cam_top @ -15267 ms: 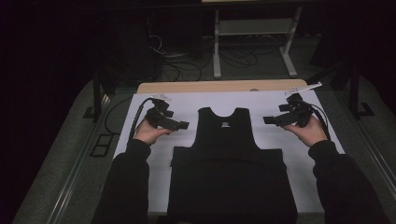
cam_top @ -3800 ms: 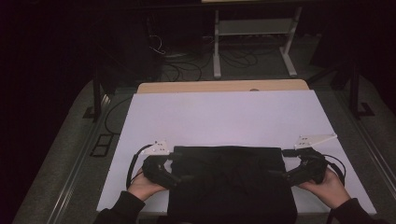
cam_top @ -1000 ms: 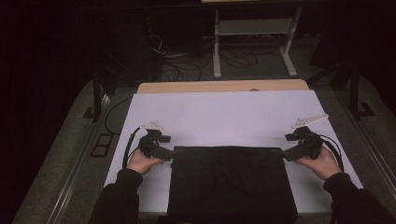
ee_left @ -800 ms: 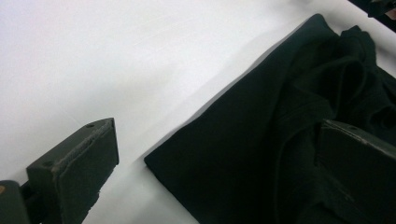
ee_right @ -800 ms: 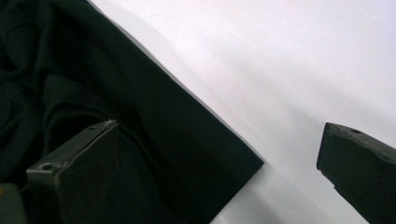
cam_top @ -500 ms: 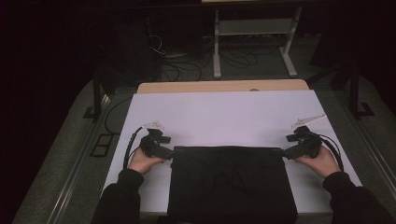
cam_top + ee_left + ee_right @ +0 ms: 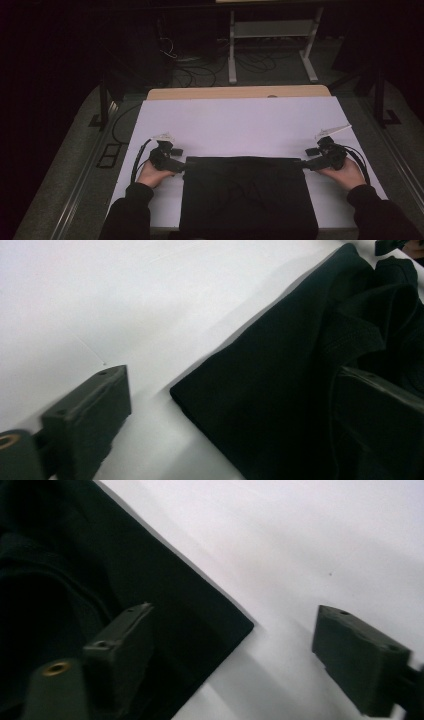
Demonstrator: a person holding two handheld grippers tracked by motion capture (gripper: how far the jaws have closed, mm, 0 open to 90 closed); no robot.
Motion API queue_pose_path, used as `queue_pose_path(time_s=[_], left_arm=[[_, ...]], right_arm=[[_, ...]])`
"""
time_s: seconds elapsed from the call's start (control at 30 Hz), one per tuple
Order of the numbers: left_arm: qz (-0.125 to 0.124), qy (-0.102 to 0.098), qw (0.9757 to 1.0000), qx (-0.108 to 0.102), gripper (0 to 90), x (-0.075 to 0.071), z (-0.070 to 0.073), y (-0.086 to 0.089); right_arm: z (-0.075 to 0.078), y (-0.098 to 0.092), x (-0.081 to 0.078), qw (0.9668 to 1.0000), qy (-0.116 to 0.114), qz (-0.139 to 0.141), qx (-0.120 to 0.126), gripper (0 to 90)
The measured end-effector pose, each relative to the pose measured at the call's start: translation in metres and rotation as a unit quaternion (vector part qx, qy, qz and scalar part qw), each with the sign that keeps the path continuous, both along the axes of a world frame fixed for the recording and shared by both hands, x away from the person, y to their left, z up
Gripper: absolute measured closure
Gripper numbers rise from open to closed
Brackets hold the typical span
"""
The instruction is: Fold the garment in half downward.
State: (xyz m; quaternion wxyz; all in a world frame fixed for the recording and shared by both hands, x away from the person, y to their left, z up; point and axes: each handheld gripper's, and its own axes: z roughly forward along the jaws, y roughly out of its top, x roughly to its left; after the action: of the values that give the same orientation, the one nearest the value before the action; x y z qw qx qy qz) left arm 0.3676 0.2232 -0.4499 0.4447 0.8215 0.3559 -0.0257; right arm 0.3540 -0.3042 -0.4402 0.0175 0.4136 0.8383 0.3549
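A black garment (image 7: 247,195) lies folded into a rectangle on the white table cover (image 7: 240,120), near the front edge. My left gripper (image 7: 181,166) sits at its far left corner, jaws wide apart. In the left gripper view that corner (image 7: 280,380) lies between the jaws of the left gripper (image 7: 230,405), unpressed. My right gripper (image 7: 302,164) is at the far right corner. In the right gripper view, the right gripper (image 7: 240,645) has just been closing its jaws, with the garment's corner (image 7: 175,595) between them and a gap still showing.
The white cover spreads bare beyond the garment up to a wooden table edge (image 7: 240,92). Behind the table are a metal stand (image 7: 270,45) and loose cables (image 7: 180,55) on the dark floor.
The garment, spread flat early on, now lies folded. Both grippers have moved from its near sides up to its far corners. Over the last second the right gripper sank a little.
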Motion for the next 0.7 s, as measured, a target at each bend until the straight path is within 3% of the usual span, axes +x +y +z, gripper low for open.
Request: queue_pose_path(time_s=[0.2,0.43,0.7], left_arm=[[-0.008,0.001,1.0000,-0.002,13.8,-0.0002,-0.0016,0.0000],[-0.009,-0.005,0.9999,-0.004,26.5,0.0014,-0.0035,0.0010],[-0.004,-0.006,1.0000,0.002,46.1,0.0031,-0.0052,0.0009]], right_arm=[[0.0001,0.0038,0.0011,0.9998,-0.008,0.015,0.004,35.7],[-0.0028,0.0065,0.0030,0.9998,0.000,0.021,-0.003,55.5],[-0.0038,0.0078,0.0028,0.9998,0.000,0.018,-0.011,70.0]])
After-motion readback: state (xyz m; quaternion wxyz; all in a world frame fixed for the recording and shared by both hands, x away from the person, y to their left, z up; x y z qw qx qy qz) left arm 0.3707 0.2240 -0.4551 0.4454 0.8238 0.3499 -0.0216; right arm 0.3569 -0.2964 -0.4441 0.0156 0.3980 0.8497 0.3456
